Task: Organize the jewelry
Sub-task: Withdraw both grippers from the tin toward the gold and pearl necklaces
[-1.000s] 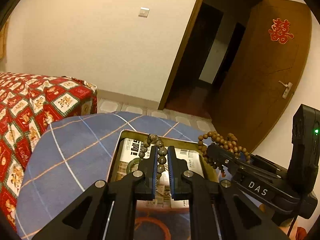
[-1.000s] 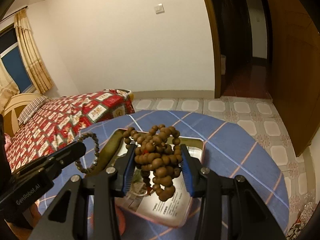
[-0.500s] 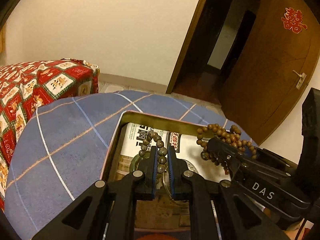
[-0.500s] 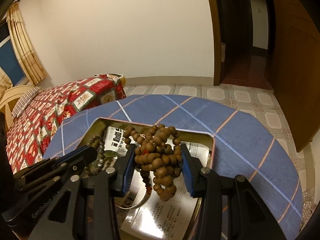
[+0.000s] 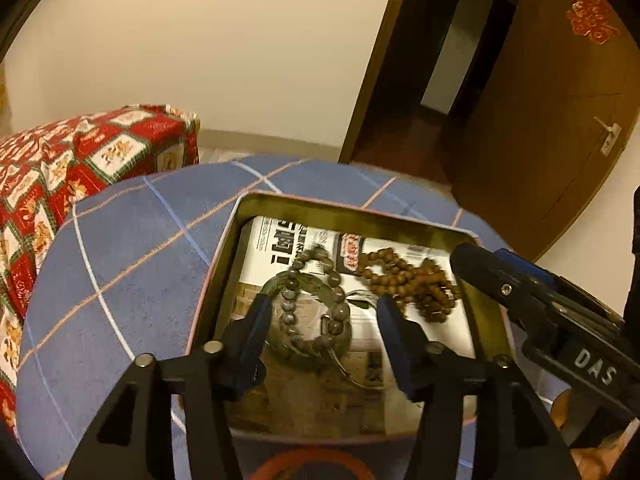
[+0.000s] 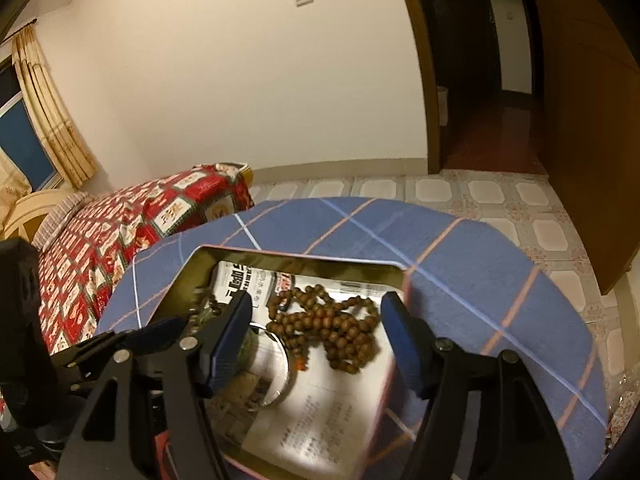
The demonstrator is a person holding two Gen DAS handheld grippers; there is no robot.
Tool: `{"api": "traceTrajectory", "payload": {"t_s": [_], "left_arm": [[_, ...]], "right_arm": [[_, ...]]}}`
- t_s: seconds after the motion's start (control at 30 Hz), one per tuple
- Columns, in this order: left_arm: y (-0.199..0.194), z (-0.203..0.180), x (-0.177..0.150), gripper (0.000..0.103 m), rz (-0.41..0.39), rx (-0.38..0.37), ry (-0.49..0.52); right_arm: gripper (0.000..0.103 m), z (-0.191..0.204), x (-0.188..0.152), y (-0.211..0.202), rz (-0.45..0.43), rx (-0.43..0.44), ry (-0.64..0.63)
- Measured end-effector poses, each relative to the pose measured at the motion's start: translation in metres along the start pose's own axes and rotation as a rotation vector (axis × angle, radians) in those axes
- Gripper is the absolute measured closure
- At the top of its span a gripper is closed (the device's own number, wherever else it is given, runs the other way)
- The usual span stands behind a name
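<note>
A metal tin [image 5: 352, 210] lined with newspaper sits on a round table with a blue checked cloth [image 5: 132, 264]. In the left wrist view my left gripper [image 5: 322, 316] is open above the tin; a grey bead bracelet [image 5: 316, 308] lies under it on a green bangle [image 5: 276, 344]. A brown bead strand [image 5: 408, 280] lies at the tin's right side. In the right wrist view my right gripper [image 6: 316, 328] is open above the brown bead strand [image 6: 332, 326], over the tin [image 6: 304, 258]. A silver ring-shaped bangle [image 6: 280, 360] lies beside the beads.
A bed with a red patterned cover [image 6: 132, 220] stands left of the table. A tiled floor [image 6: 480, 196] and an open brown door [image 5: 552, 120] lie beyond. The right gripper's body [image 5: 560, 320] shows at the right of the left wrist view.
Both grippers have opened. The grey bracelet and the brown bead strand have dropped from the jaws into the tin. Both grippers sit lower over the tin.
</note>
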State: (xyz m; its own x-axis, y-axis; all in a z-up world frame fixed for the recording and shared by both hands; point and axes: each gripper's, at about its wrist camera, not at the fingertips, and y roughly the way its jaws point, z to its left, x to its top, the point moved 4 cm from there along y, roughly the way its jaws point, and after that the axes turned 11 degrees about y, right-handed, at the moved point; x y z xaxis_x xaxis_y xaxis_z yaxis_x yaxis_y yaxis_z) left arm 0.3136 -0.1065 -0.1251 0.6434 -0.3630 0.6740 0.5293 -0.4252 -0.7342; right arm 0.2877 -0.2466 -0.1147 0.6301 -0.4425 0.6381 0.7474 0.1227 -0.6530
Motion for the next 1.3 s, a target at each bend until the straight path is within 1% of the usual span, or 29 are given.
{"api": "traceTrajectory", "payload": {"t_s": [0.1, 0.2, 0.3, 0.4, 0.63, 0.77, 0.87, 1.1, 1.2, 1.3], "left_arm": [[-0.017, 0.001, -0.003, 0.045, -0.016, 0.018, -0.007], [-0.036, 0.001, -0.01, 0.045, -0.034, 0.021, -0.025], [-0.057, 0.0, -0.022, 0.044, -0.054, 0.03, -0.047], [-0.069, -0.002, -0.031, 0.044, -0.062, 0.043, -0.055], [-0.105, -0.007, -0.061, 0.044, -0.088, 0.084, -0.036], [-0.127, -0.001, -0.084, 0.044, -0.105, 0.1, -0.056], [-0.14, 0.006, -0.101, 0.044, -0.107, 0.117, -0.072], [-0.161, 0.026, -0.141, 0.044, -0.087, 0.15, -0.112], [-0.17, 0.032, -0.154, 0.044, -0.087, 0.146, -0.131], [-0.176, 0.031, -0.168, 0.044, -0.082, 0.117, -0.113]], "right_arm": [[0.033, -0.008, -0.005, -0.014, -0.019, -0.017, 0.012], [0.033, -0.014, -0.015, -0.027, -0.024, -0.032, 0.007], [0.033, -0.019, -0.028, -0.036, -0.011, -0.043, 0.009], [0.033, -0.022, -0.043, -0.045, 0.008, -0.042, 0.019], [0.033, -0.012, -0.073, -0.073, 0.011, -0.024, -0.028], [0.033, -0.007, -0.089, -0.084, 0.013, -0.015, -0.042], [0.033, -0.004, -0.099, -0.088, 0.032, -0.002, -0.05], [0.033, 0.008, -0.128, -0.095, 0.069, 0.017, -0.112], [0.033, 0.013, -0.14, -0.098, 0.089, 0.027, -0.141], [0.033, 0.019, -0.154, -0.099, 0.117, 0.032, -0.191]]}}
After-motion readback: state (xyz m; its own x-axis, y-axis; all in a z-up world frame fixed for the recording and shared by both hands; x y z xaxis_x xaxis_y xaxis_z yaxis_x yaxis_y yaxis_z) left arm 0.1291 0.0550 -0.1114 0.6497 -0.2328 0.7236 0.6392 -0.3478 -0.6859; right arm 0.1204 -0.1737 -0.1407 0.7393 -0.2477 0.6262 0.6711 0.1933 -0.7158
